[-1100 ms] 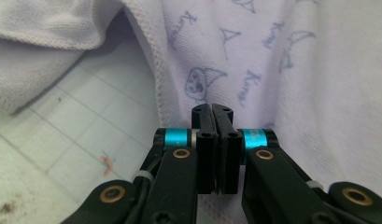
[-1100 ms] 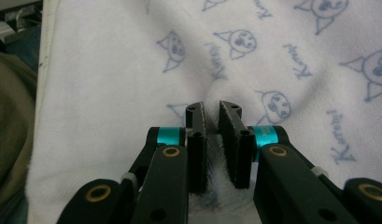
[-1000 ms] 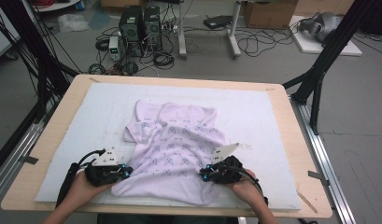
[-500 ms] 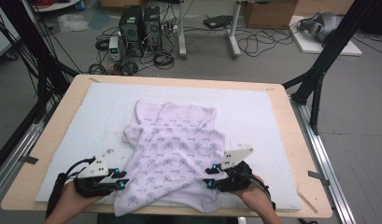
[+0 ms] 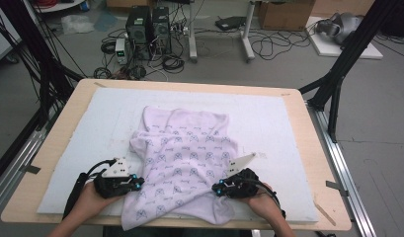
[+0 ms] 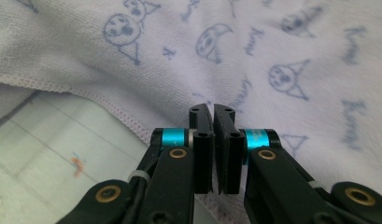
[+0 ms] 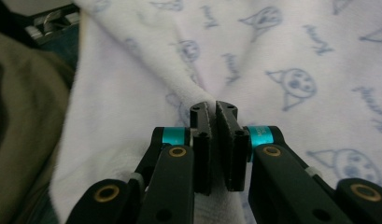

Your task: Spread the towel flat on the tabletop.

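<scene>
While the high view takes in the whole white mat [image 5: 91, 118] on the wooden table [image 5: 61, 123], with the printed lilac towel [image 5: 184, 158] lying rumpled across the mat's middle and its near edge hanging past the mat toward the person, the two gripper views give only close patches of that cloth. At the left of the high view, the left gripper [image 5: 136, 184] sits at the towel's left edge in the person's left hand [image 5: 93, 197]; its jaws have just been closing, and the left gripper view shows them brought together with only a slit between them [image 6: 212, 116], over the stitched hem, though whether any cloth is pinched there is hard to make out. Bare mat [image 6: 48, 154] shows beside that hem. At the right, the right gripper [image 5: 217, 190] rests on the towel's lower right part; its jaws have likewise just been closing, and the right gripper view shows them clamped on a raised ridge of towel [image 7: 132, 93] at their tips [image 7: 214, 112]. Both forearms are cut off by the bottom edge.
</scene>
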The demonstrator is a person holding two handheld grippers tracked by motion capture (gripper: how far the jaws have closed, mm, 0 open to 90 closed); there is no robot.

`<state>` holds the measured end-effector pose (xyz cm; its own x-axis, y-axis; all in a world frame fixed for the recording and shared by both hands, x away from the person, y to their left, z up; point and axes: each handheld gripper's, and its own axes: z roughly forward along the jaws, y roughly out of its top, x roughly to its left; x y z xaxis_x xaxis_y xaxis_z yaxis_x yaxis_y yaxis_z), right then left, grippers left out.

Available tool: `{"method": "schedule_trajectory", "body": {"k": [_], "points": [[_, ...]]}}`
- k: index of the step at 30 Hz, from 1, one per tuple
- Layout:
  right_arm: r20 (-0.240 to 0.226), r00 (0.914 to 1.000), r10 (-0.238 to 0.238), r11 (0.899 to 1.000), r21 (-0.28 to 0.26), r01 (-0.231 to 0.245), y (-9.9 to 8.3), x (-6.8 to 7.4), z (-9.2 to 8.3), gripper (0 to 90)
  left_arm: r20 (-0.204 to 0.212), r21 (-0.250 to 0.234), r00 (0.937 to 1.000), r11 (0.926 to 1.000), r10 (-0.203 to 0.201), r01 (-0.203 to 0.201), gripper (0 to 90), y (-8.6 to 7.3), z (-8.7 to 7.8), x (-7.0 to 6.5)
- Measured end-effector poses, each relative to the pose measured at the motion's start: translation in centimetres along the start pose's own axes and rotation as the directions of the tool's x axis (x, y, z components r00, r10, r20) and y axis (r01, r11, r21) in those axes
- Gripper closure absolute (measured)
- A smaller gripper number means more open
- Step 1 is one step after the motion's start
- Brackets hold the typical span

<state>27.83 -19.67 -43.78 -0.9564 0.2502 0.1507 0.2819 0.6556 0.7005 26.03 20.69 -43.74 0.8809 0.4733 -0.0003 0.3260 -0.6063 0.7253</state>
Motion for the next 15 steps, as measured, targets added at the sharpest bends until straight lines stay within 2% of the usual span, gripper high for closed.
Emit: {"method": "schedule_trajectory", "body": {"k": [2,5,8,9,11,13,14,15], "points": [[-0.010,0.9998,-0.017,1.000,0.006,0.017,-0.1,0.9,-0.2,85.7,0.008,0.001,1.0000,1.0000,0.006,-0.006,86.2,-0.8,-1.0,-0.9],[-0.029,0.9990,-0.035,0.999,-0.012,0.035,-0.6,2.4,-0.4,86.1,0.021,-0.003,0.9998,1.0000,0.005,-0.005,86.3,-1.6,-2.0,-1.8],[-0.088,0.9950,-0.048,0.999,-0.020,0.047,-1.0,4.2,-0.7,86.1,0.040,-0.013,0.9989,0.9997,0.022,-0.022,86.2,-2.1,-3.0,-2.9],[-0.103,0.9923,-0.068,0.998,-0.020,0.066,-0.9,4.7,-0.9,85.0,0.038,-0.021,0.9988,0.9994,0.030,-0.029,85.7,-2.1,-3.4,-3.1],[-0.117,0.9910,-0.065,0.996,-0.062,0.058,-0.3,5.2,-1.7,76.9,0.027,-0.045,0.9993,0.9986,0.028,-0.027,79.8,-1.7,-4.1,-2.9],[-0.095,0.9940,-0.053,0.993,-0.112,0.042,0.5,5.1,-2.8,70.9,0.006,-0.078,0.9999,0.9969,0.014,-0.013,72.9,-1.2,-4.6,-2.3],[-0.095,0.9940,-0.053,0.993,-0.112,0.042,0.5,5.1,-2.8,70.9,0.006,-0.078,0.9999,0.9969,0.014,-0.013,68.7,-1.2,-4.6,-2.3],[-0.046,0.9971,-0.060,0.990,-0.130,0.054,1.3,4.4,-3.3,66.0,-0.006,-0.089,1.0000,0.9960,-0.007,0.007,65.0,-0.7,-4.4,-1.5]]}}
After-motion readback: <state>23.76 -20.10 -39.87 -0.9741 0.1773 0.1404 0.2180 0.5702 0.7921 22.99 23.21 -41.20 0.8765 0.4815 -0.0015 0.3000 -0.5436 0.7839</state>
